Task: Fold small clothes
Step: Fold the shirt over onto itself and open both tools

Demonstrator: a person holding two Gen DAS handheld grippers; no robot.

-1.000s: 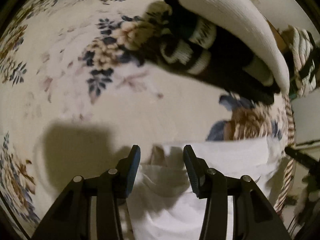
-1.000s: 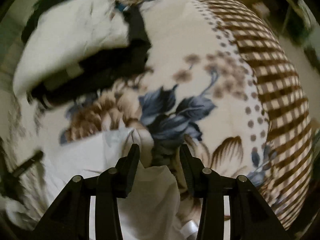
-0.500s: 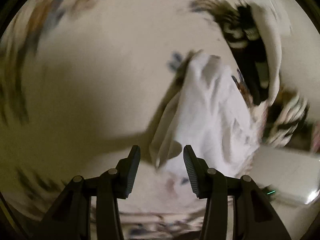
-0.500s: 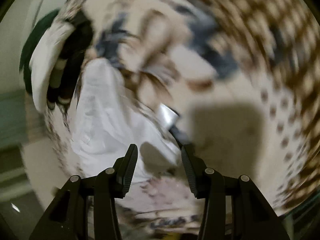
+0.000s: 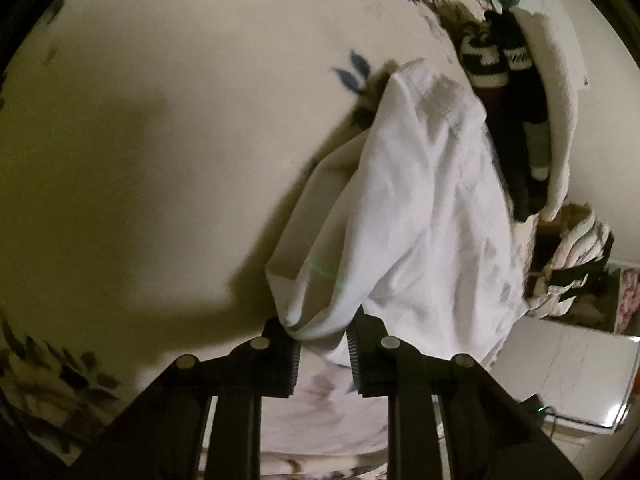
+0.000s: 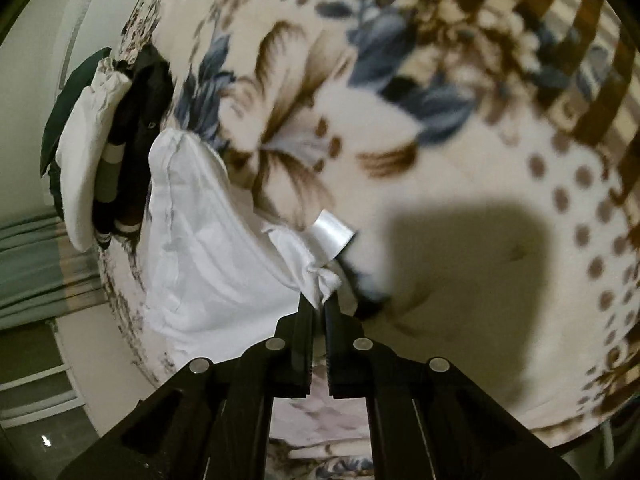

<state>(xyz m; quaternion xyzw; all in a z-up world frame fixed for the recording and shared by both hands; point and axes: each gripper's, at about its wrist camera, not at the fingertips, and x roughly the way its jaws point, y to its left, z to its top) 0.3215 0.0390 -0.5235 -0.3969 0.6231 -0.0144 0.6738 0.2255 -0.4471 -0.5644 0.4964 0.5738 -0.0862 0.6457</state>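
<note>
A white garment lies crumpled on a floral blanket. In the left wrist view its near edge is bunched between the fingers of my left gripper. That gripper's jaws are closing and their pads press the fold. In the right wrist view the same garment stretches away to the left. My right gripper is shut on a puckered corner of it, just below a shiny white label.
A pile of dark and white striped clothes lies past the garment, against a white cushion; the pile also shows at the left of the right wrist view. Beyond the blanket's edge are more bundled clothes and a white surface.
Both grippers have swung and rolled, so the garment now runs away from them. Their jaws stood open over its edge before; both have now closed on the fabric.
</note>
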